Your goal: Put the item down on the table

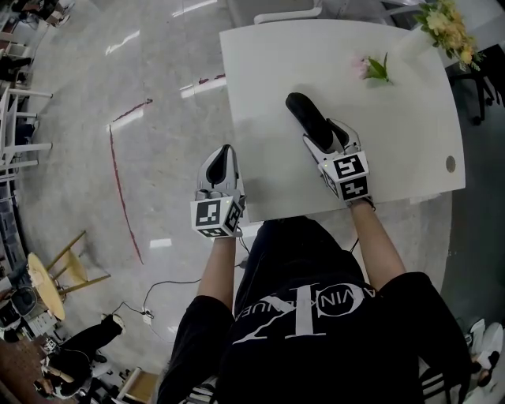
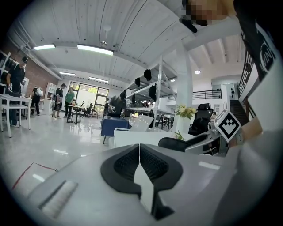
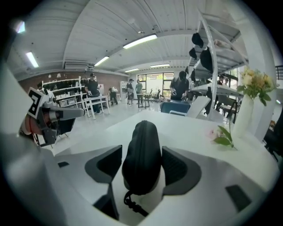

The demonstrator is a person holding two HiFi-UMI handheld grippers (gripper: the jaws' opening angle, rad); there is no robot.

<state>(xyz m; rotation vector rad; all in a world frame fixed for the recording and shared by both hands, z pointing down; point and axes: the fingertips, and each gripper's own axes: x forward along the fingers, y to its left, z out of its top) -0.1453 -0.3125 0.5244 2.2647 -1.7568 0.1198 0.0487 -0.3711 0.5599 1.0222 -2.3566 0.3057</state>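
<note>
The right tongs [image 1: 323,142] gripped a black oval zippered fabric case [image 1: 306,117] by its near end. The case jutted ahead of them over the white table [image 1: 402,150], and a pink flower [image 1: 371,69] lay well beyond. The left tongs [image 1: 224,154], left of the right tongs and off the table's edge, were closed with nothing between them

The head view looks steeply down from above the person onto the white surface [image 1: 394,158], with the vase of flowers [image 1: 442,24] at the far right of the picture. The left gripper view rides low on the left hand-held gripper [image 2: 139,152], facing level toward the vase from well away. The right gripper view rides the right hand-held gripper [image 3: 141,160], looking the same way from nearer the vase. All three views share the vase and the black pouch [image 3: 141,143].
</note>
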